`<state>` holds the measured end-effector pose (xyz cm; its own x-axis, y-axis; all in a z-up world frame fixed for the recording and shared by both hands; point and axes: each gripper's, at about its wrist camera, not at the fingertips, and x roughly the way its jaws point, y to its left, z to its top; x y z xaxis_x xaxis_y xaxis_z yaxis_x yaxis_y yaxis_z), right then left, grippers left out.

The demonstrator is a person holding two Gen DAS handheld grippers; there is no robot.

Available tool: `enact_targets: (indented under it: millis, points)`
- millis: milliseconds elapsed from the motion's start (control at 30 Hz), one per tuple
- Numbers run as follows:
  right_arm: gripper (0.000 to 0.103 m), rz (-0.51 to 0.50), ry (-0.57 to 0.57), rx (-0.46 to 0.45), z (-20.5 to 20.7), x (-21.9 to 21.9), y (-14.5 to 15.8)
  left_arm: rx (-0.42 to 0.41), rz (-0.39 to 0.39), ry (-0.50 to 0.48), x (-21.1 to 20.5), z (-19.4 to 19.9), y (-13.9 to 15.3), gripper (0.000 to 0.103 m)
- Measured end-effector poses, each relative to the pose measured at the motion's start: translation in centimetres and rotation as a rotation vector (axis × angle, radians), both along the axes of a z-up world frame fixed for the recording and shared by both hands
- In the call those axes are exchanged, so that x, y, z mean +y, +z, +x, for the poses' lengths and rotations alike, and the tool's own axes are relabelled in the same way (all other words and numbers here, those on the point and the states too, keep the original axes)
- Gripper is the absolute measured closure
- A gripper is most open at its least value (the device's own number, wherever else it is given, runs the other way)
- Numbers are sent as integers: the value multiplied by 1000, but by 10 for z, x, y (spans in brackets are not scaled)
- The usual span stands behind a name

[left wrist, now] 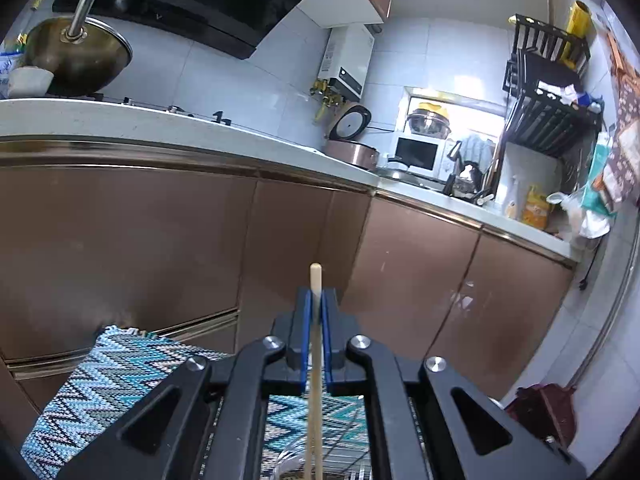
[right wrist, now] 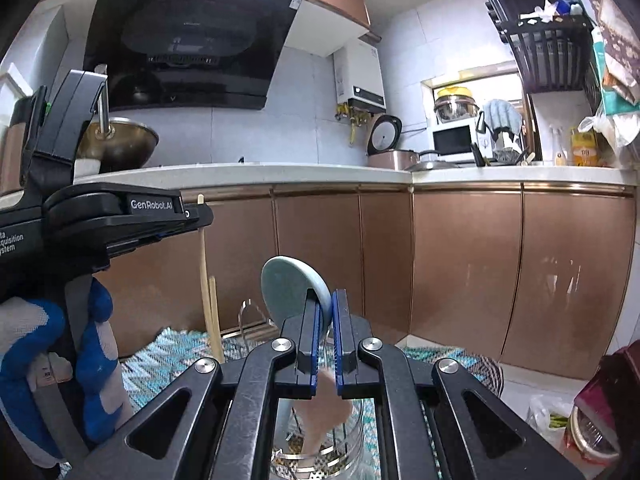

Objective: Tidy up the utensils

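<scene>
My left gripper (left wrist: 316,300) is shut on a wooden chopstick (left wrist: 315,344) that stands upright between its blue pads, above a zigzag-patterned mat (left wrist: 104,384). In the right wrist view the left gripper (right wrist: 196,216) holds the chopstick (right wrist: 205,272) at the left, next to a second chopstick (right wrist: 214,316). My right gripper (right wrist: 326,304) is shut on a pale blue-green spoon (right wrist: 290,292) with a pinkish handle, held above a metal wire utensil holder (right wrist: 320,452).
Brown cabinet fronts (right wrist: 460,264) and a white counter (right wrist: 280,174) run behind. A wok (left wrist: 80,52) sits on the stove. A rice cooker (right wrist: 390,148), microwave (right wrist: 452,140) and black rack (left wrist: 548,92) stand at the right.
</scene>
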<state>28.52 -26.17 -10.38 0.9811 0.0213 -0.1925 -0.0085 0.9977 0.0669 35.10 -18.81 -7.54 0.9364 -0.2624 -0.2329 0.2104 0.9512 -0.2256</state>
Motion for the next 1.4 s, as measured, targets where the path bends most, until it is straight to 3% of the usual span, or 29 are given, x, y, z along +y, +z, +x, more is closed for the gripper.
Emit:
enact_targets:
  millis: [200,267,333,367,533,733,1100,1400]
  points:
    - [94,-13,-8,3,-12,4,-4,13,-3,3,6,-9,-11,97]
    - [86,-2,-23,8,-17,2,-5,16,-4,2,9,-12,-9,97]
    - [72,12,-39,10,-22,0,-6,27,-1,-1,11,-16,-7,96]
    - [70,17,-43,9,-24,0,-6,30,1,0,13,-19,-6,95]
    - [66,31,-59,10,-39,1,-3,27,-2,18,22,-36,4,77]
    - [60,62,-102,13,-67,-5,6,18,2,20,34,-66,22,67]
    - [45,96,-194,-19,-135,-15,41,-30,27,41,74,-146,60,58]
    - [44,110,-214,-66,-182,-9,74,-51,36,108,124,-206,84,58]
